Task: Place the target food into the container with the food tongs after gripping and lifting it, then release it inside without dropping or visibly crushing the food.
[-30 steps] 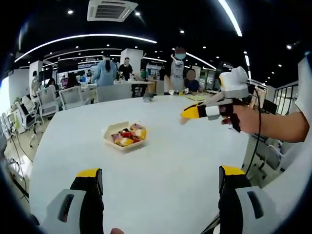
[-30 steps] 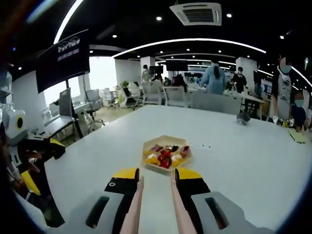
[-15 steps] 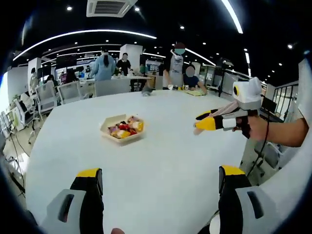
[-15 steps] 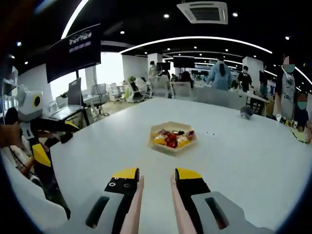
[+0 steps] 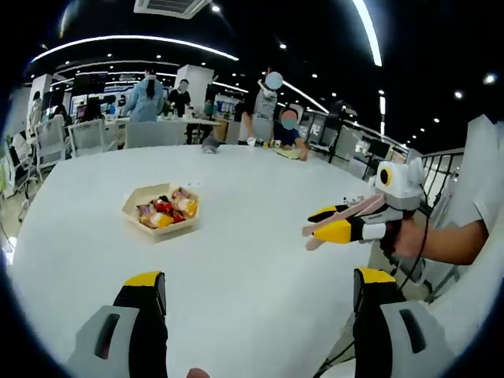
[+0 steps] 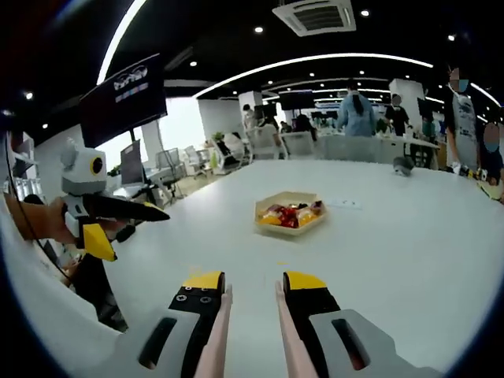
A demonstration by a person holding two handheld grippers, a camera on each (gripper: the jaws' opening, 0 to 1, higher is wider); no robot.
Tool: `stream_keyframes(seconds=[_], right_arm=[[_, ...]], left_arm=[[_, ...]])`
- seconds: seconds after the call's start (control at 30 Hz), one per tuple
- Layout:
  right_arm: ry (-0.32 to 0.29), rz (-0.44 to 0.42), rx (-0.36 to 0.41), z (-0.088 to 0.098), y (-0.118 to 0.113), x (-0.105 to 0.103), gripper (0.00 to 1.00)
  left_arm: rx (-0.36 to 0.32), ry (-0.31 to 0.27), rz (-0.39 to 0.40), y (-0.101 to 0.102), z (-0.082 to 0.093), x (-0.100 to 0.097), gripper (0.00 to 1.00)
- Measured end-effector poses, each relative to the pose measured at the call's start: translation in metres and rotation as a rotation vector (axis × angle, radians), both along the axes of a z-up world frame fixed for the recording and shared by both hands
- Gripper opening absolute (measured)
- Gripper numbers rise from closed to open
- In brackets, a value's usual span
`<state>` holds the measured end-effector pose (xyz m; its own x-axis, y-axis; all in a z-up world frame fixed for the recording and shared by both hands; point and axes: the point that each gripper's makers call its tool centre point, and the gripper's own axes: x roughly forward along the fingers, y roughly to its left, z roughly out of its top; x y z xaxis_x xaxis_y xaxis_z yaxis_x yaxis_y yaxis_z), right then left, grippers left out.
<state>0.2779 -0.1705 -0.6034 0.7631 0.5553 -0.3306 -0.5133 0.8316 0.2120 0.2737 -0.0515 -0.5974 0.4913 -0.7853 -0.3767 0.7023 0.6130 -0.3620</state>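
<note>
A shallow beige paper tray [image 5: 161, 211] with several colourful food pieces sits on the white table [image 5: 260, 244]. My left gripper [image 5: 260, 285] is wide open with nothing between its jaws, well short of the tray. In the left gripper view my right gripper [image 5: 335, 224] hovers above the table to the right, held by a hand [image 5: 409, 236]. It is shut on pink food tongs [image 6: 216, 331], whose two arms run between the jaws. Ahead of it lies the tray [image 6: 291, 214]. The left gripper [image 6: 106, 224] hovers at the left with its jaws apart.
A small grey object [image 5: 209, 144] [image 6: 403, 164] lies at the table's far end, near yellow papers [image 5: 290, 154]. Several people [image 5: 264, 110] stand or sit at desks behind. Office chairs [image 6: 169, 165] stand beyond the table's left edge.
Both views have swung and drawn back, so the tray sits further left in the left gripper view. My right gripper hangs lower and nearer the table edge. The tray has stayed put.
</note>
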Motion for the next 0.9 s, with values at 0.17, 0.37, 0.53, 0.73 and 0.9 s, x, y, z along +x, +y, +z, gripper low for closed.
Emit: stream_keyframes(seconds=[0.17,0.37,0.53,0.73,0.9], right_arm=[[0.001,0.048,0.159,0.024,0.017,0.000,0.29],[0.015,0.075,0.252,0.037,0.032,0.004,0.29],[0.049,0.117,0.344,0.042,0.055,0.000,0.29],[0.073,0.139,0.416,0.043,0.068,-0.005,0.29],[0.090,0.143,0.494,0.049,0.074,-0.007,0.29]], left_arm=[[-0.204,0.093,0.031,-0.007,0.014,0.006,0.93],[-0.361,0.195,0.025,-0.015,0.014,0.007,0.87],[-0.598,0.289,0.003,-0.021,0.029,-0.002,0.69],[-0.770,0.357,0.050,-0.011,0.028,-0.002,0.59],[-0.862,0.416,0.082,-0.008,0.024,-0.004,0.51]])
